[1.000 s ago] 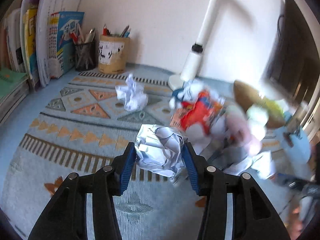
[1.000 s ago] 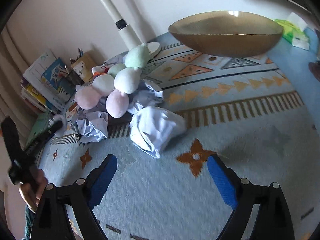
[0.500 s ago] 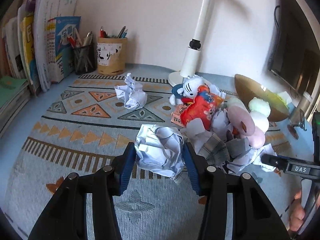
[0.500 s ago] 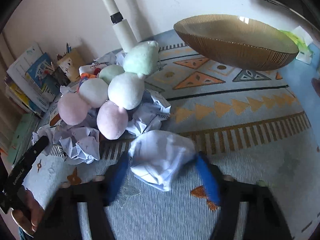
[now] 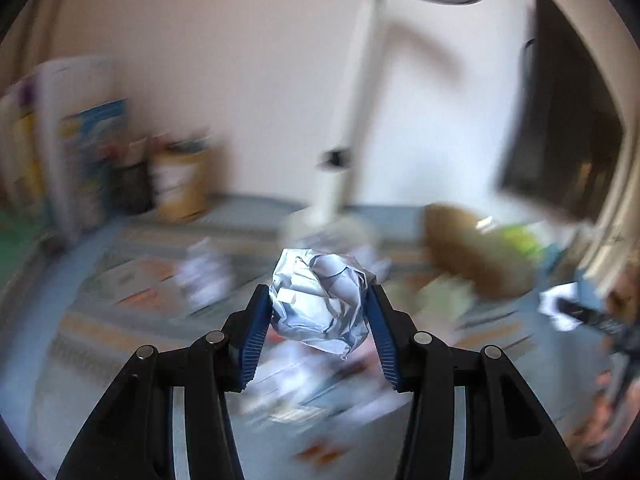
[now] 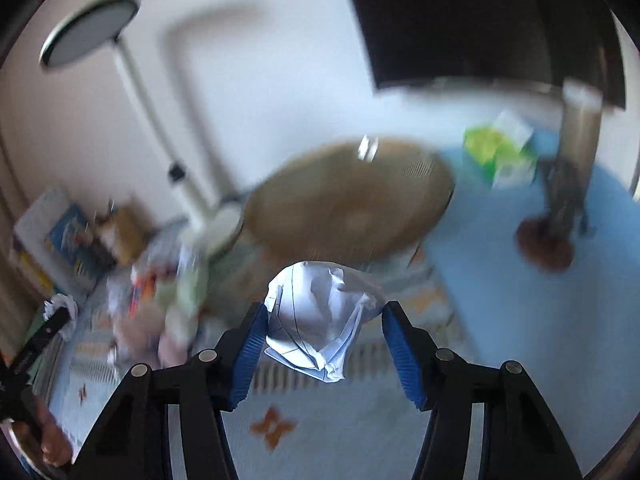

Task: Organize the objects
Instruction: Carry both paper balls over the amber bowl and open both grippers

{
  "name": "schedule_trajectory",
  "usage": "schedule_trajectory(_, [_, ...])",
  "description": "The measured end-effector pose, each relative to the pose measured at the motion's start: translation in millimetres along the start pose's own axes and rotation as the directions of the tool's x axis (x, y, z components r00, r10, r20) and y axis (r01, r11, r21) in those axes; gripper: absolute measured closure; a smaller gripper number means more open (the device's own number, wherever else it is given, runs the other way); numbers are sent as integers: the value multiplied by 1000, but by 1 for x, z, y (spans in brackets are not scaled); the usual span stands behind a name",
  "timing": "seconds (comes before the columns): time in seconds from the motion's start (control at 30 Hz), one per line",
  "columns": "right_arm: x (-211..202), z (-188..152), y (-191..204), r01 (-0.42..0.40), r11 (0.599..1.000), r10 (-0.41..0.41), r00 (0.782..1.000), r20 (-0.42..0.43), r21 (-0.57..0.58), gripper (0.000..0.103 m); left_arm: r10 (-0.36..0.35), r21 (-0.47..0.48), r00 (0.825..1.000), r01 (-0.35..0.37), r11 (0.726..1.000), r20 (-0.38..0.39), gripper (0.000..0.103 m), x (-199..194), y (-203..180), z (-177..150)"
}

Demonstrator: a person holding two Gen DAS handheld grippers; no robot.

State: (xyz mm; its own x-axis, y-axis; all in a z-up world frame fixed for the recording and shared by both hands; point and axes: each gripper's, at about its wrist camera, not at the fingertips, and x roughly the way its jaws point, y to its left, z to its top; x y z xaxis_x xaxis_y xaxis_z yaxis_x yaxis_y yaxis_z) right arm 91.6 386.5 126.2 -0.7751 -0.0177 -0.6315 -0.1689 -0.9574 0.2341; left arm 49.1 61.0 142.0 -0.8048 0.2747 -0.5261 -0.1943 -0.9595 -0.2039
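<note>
Left claw (image 5: 318,322) grips a crumpled paper ball (image 5: 320,304), clear of the tabletop (image 5: 100,360). Right claw (image 6: 322,340), jaws closing, pinches a second paper wad (image 6: 320,316) near the brown bowl (image 6: 348,208). Carry both level; firm squeeze, no jerks.

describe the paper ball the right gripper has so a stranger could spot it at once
Start at the wide brown bowl on the patterned mat. In front of it, the right gripper has its blue fingers closing on a crumpled paper ball. Unlike the paper in the pile at left, it hangs clear of the mat and shows thin dark lines.
</note>
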Motion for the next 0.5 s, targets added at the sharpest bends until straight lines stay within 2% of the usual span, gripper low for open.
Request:
schedule_trajectory(0.07, [3,24,-8,38,999,-38,999,29,18,44,-16,36,1000,16,999,-16,57,20,-34,27])
schedule_trajectory(0.17, [18,48,-22,58,996,-61,997,43,63,44,-84,104,995,90,991,-56,57,65,-92,56])
schedule_trajectory(0.3, [58,68,-36,68,993,-67,998,-13,95,44,-136,76,983,146,986,-122,57,119,-131,67])
schedule_trajectory(0.4, [79,73,-35,80,995,-78,996,-31,67,44,-132,91,983,144,985,-130,55,148,-149,66])
schedule_trajectory(0.47, [90,77,-35,90,995,-89,995,-36,45,39,-149,141,981,166,976,-125,44,160,-164,63])
schedule_trajectory(0.5, [94,79,-35,100,995,-99,994,-38,31,36,-156,172,979,177,969,-130,19,163,-168,63])
